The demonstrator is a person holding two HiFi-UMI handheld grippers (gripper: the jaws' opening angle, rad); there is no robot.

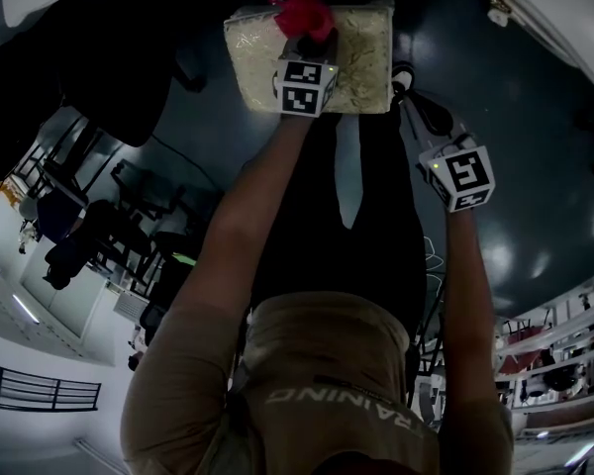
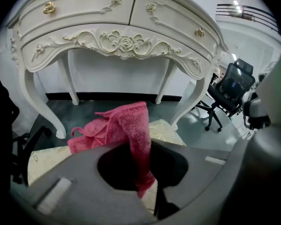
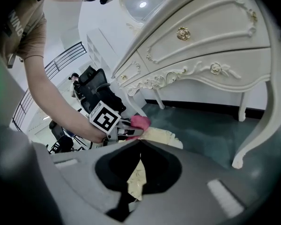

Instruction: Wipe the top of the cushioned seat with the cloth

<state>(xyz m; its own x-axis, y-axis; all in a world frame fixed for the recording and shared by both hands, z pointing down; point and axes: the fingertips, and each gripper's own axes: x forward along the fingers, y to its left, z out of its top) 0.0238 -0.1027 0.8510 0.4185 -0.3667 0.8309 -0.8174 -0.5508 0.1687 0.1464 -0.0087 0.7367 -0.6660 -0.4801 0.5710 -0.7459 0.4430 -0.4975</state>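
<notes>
The cushioned seat (image 1: 361, 57) is a cream, patterned square at the top of the head view. A red cloth (image 1: 305, 13) lies bunched on its far edge, with my left gripper (image 1: 302, 38) shut on it. In the left gripper view the cloth (image 2: 126, 125) hangs pinched between the jaws above the seat (image 2: 166, 130). My right gripper (image 1: 408, 85) hovers just off the seat's right side, jaws together and holding nothing. In the right gripper view the right gripper's tips (image 3: 139, 143) meet over the seat (image 3: 161, 136), and the cloth (image 3: 140, 122) shows beyond.
A white carved dressing table (image 2: 122, 41) with drawers stands right behind the seat, its curved legs (image 3: 257, 139) on the dark floor. Black office chairs (image 2: 229, 86) stand to one side. The person's legs are close in front of the seat.
</notes>
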